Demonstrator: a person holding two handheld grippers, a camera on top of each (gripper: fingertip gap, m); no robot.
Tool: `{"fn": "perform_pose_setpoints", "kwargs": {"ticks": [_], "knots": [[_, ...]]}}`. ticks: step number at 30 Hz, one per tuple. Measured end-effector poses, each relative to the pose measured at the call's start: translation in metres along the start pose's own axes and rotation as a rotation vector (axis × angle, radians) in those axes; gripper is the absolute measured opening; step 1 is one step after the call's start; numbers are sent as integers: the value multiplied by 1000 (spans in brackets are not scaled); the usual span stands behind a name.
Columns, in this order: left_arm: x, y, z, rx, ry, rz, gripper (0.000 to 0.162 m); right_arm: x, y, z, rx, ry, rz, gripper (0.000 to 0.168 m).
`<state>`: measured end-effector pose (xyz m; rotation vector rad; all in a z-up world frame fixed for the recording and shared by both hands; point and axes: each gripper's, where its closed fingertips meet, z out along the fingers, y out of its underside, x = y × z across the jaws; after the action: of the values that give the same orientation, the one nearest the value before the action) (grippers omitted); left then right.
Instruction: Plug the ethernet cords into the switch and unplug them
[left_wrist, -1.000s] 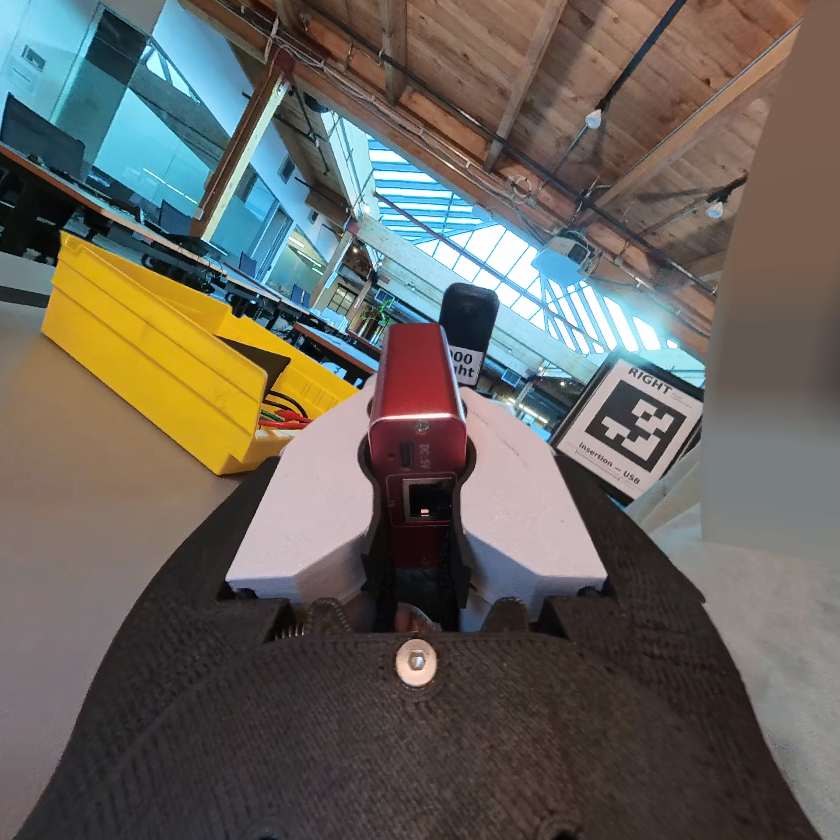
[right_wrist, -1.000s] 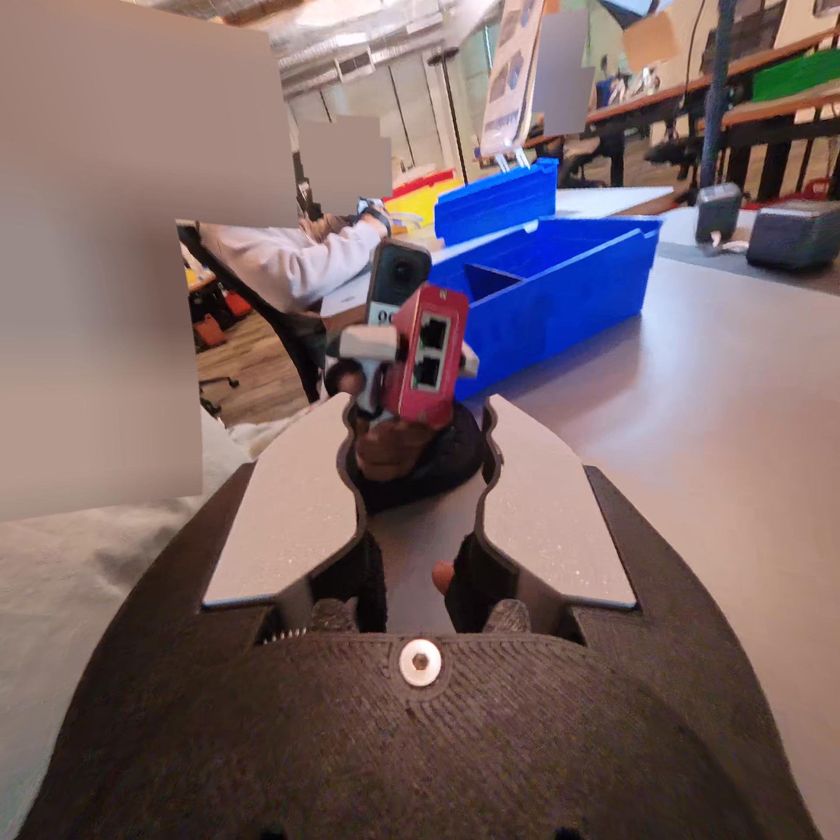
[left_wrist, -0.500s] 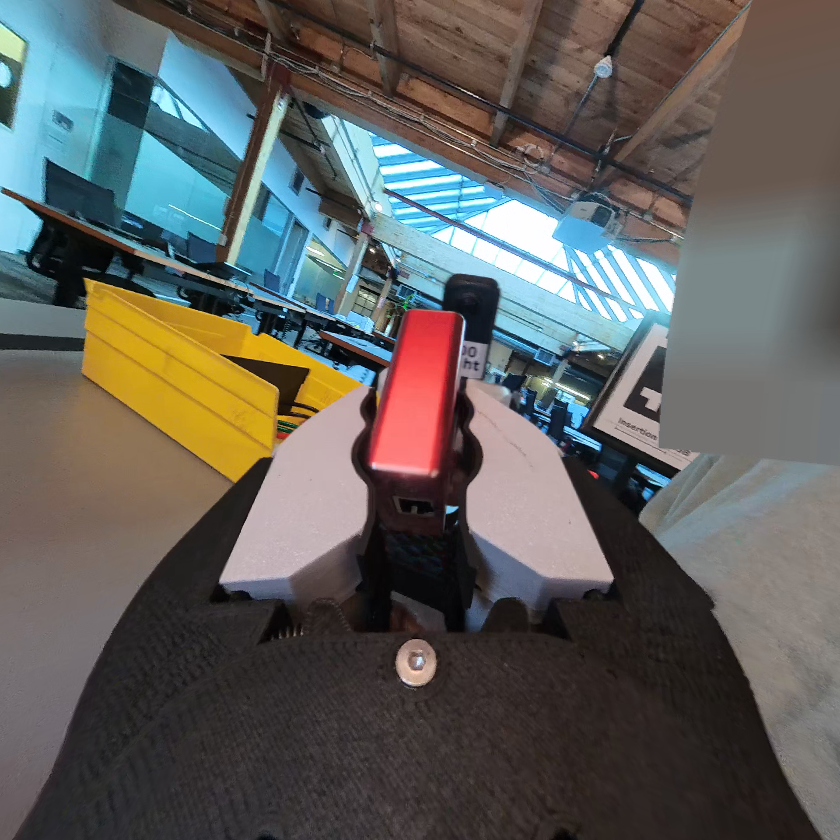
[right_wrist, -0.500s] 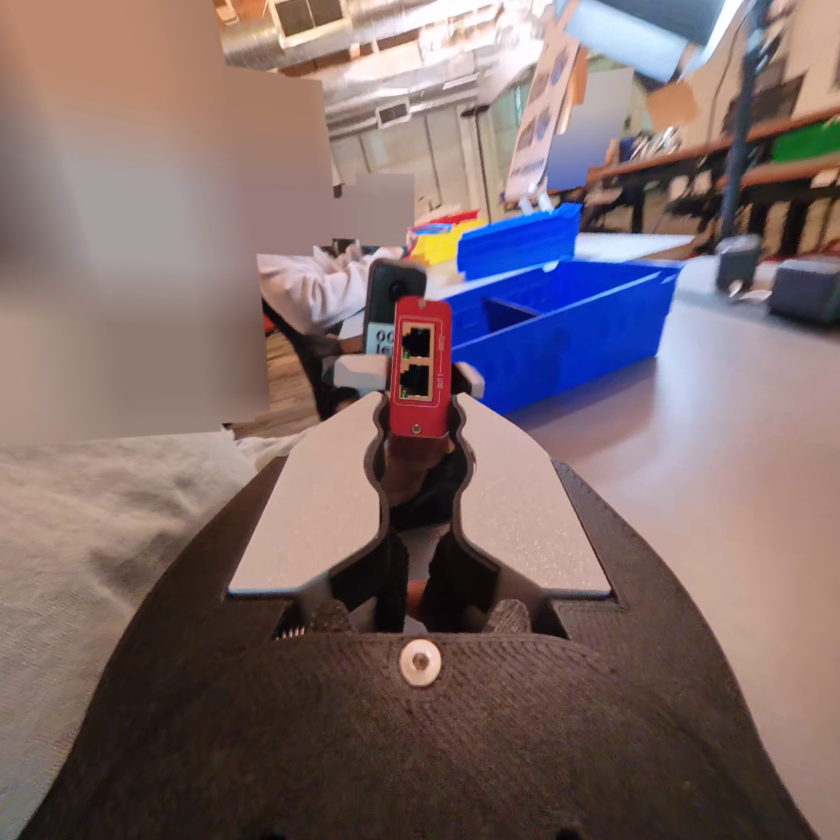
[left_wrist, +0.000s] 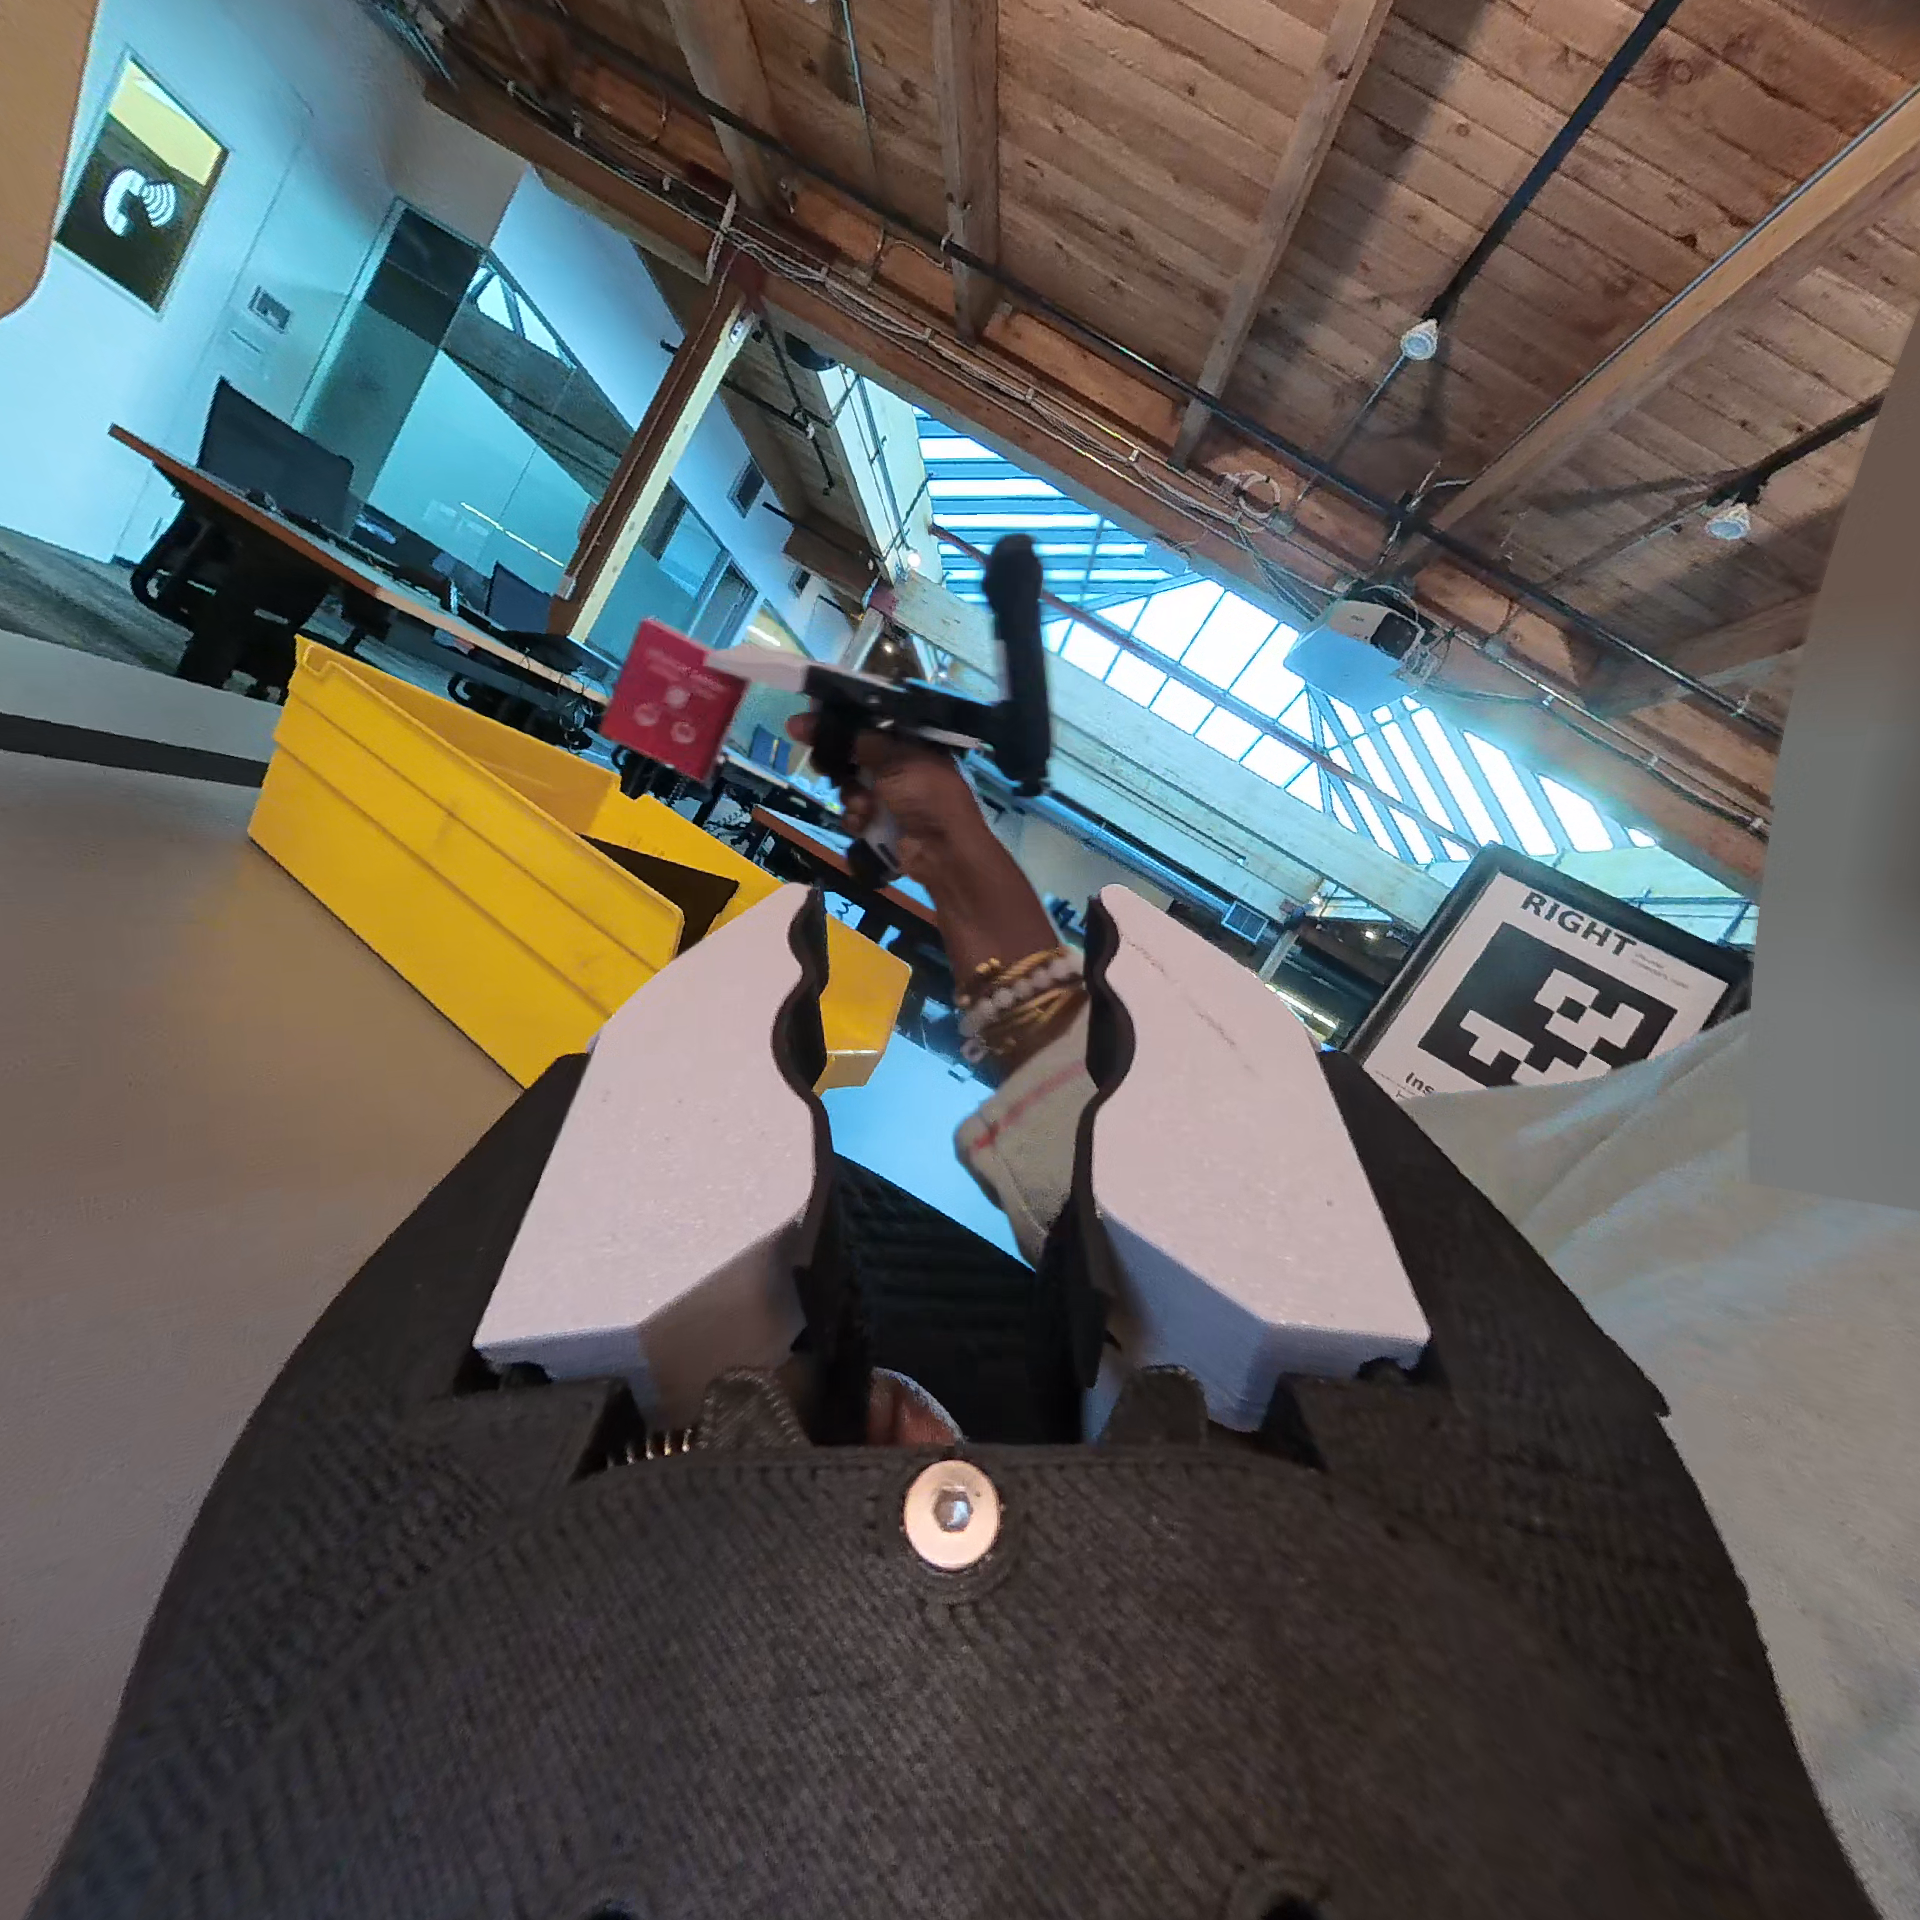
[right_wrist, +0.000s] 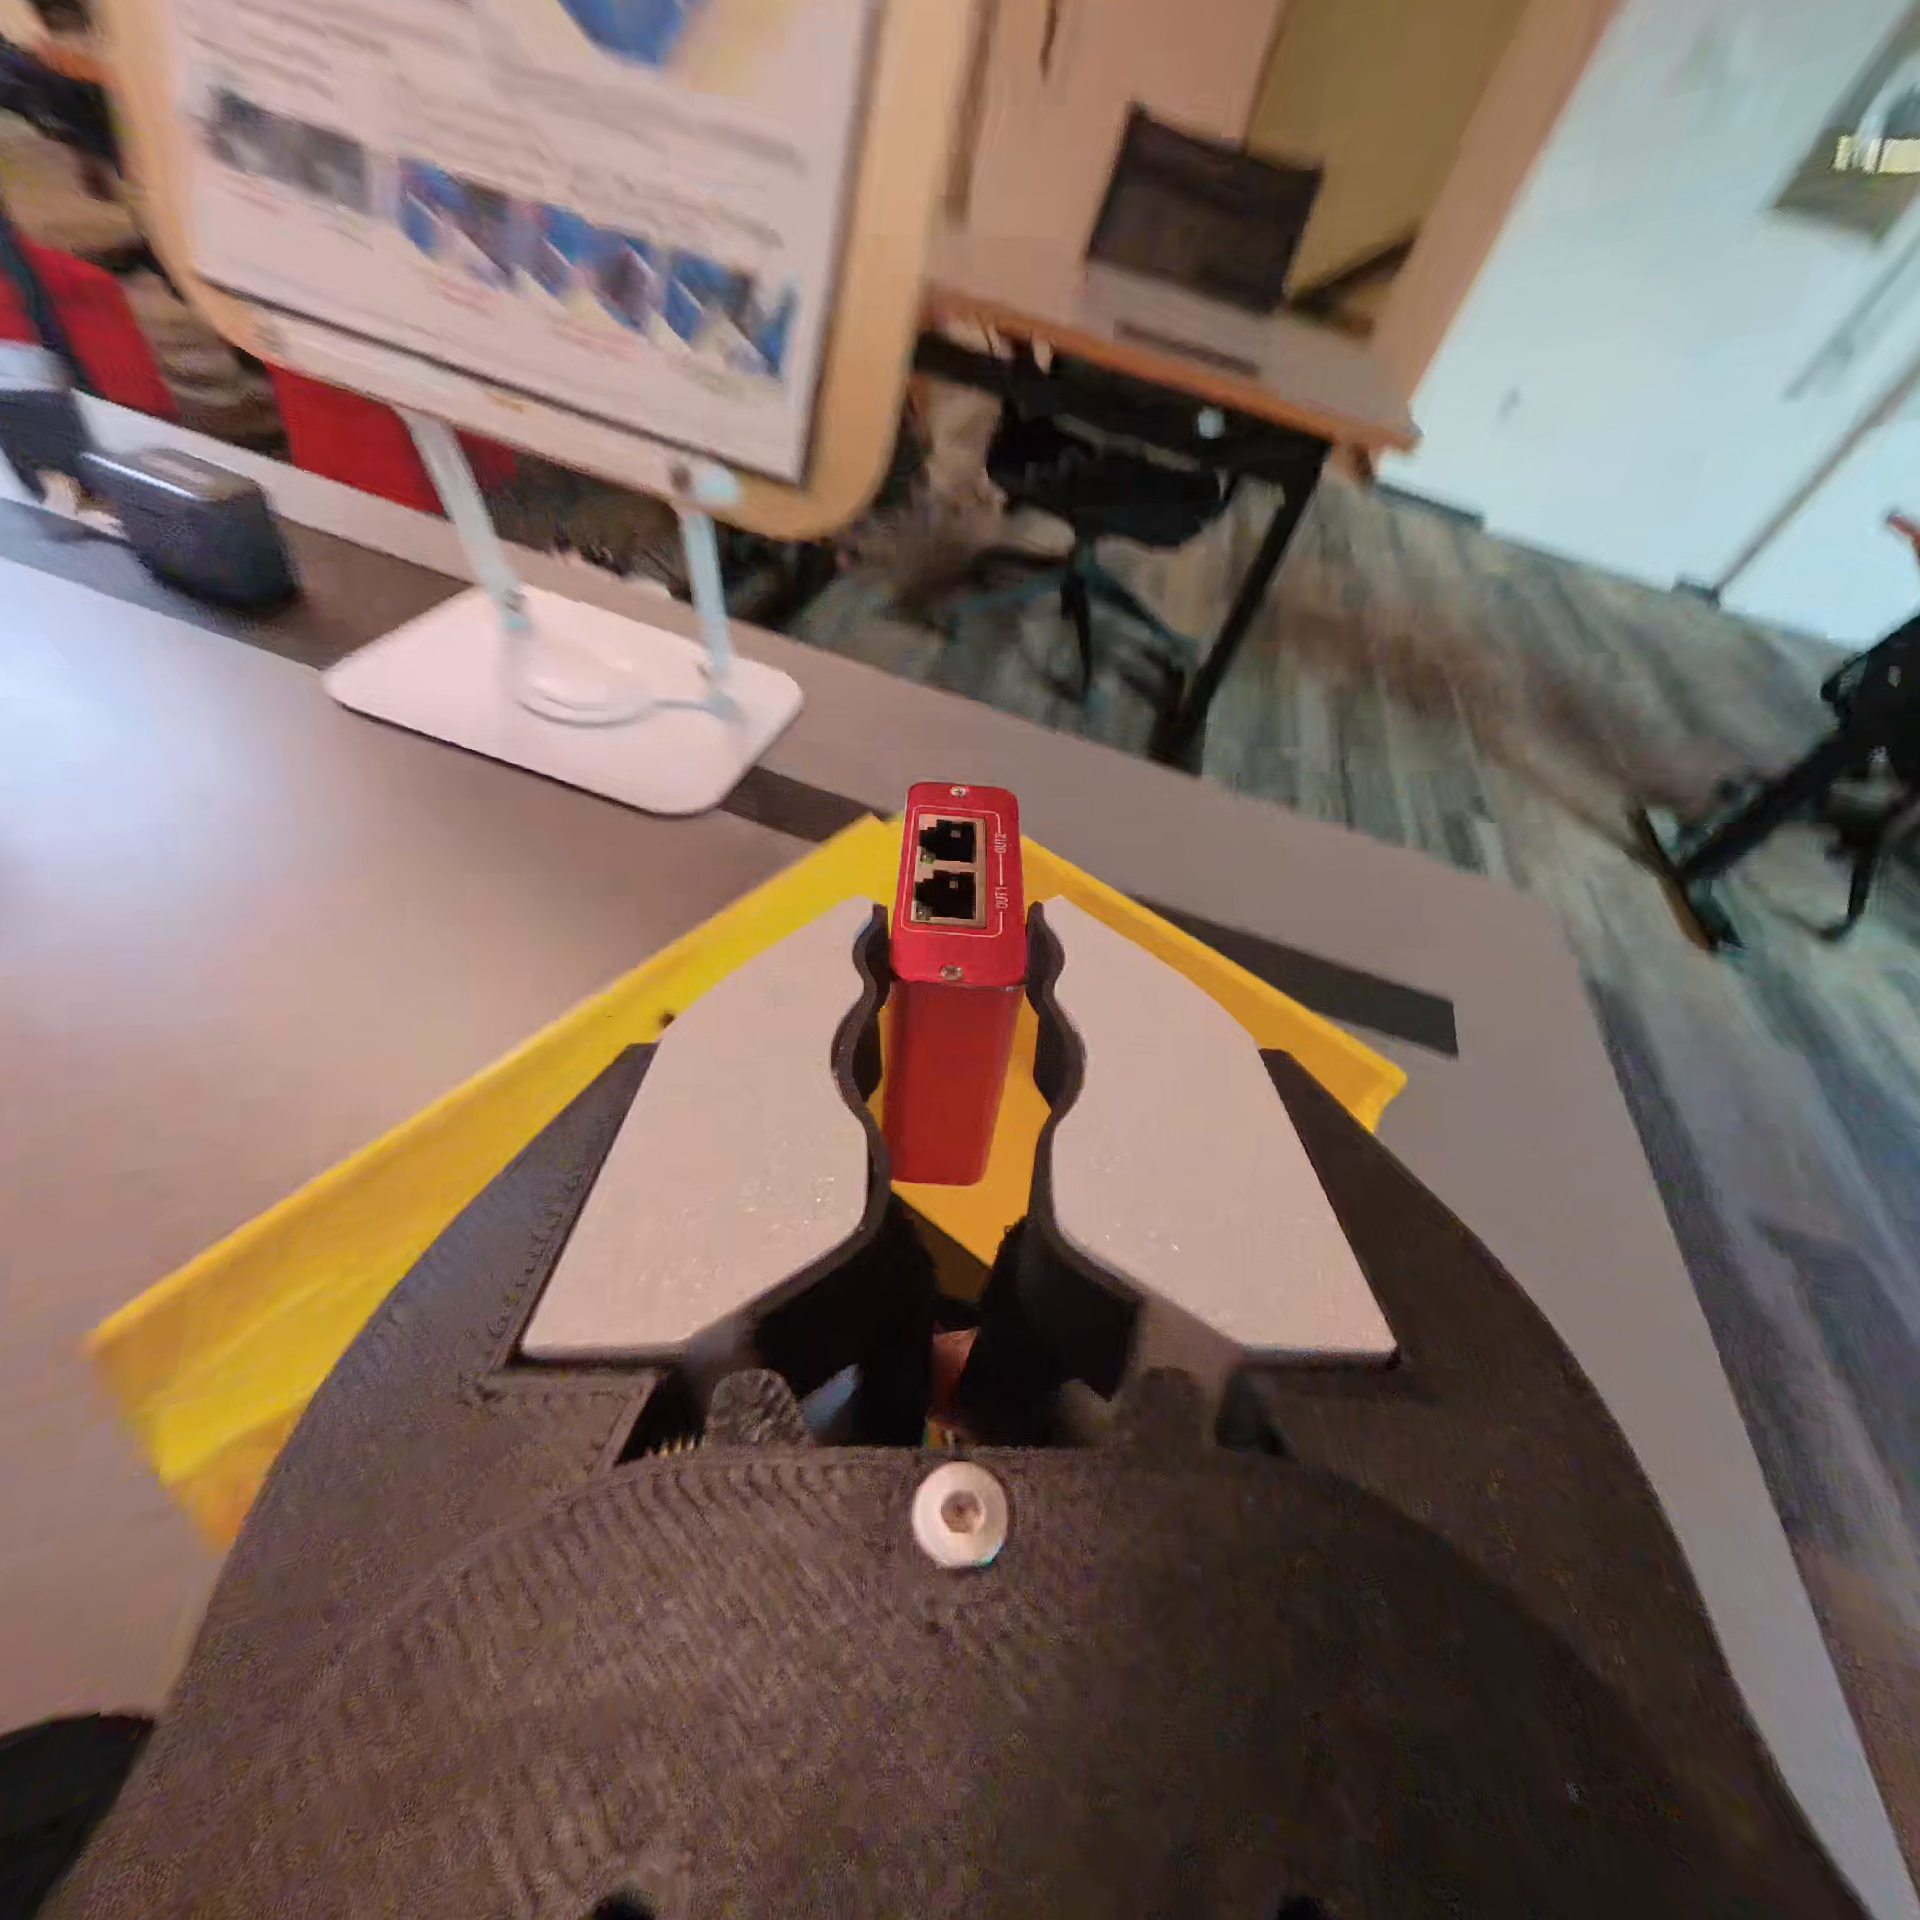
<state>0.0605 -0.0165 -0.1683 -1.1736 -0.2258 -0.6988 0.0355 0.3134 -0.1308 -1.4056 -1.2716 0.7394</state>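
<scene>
**Switch held high, no cord in sight**

The right gripper (right_wrist: 951, 935) clamps the small red metal ethernet switch (right_wrist: 951, 987) at frame centre, above the yellow plastic bin (right_wrist: 343, 1226). The left gripper (left_wrist: 951, 956) gapes empty. Its narrow grip could let the switch twist when a plug presses in.

Smooth red metal switch (right_wrist: 951, 997) (matt sheen)

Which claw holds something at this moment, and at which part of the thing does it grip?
The right claw holds the red switch by its long side faces, port end pointing away from the camera. The left claw is open and holds nothing.
</scene>
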Motion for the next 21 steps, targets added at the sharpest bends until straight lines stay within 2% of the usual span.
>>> {"fn": "perform_pose_setpoints", "kwargs": {"ticks": [5, 10, 14, 21], "knots": [[-1, 2, 0, -10, -3, -4, 47, 25, 52, 62, -213, 38, 79, 25], [-2, 4, 1, -25, -9, -4, 47, 30, 89, 96, -372, 57, 104, 26], [-2, 4, 1, -22, -9, -6, 47, 30, 107, 103, -467, 52, 97, 26], [-2, 6, 2, -38, -13, 12, 47, 31, 122, 90, -579, 62, 62, 26]]}}
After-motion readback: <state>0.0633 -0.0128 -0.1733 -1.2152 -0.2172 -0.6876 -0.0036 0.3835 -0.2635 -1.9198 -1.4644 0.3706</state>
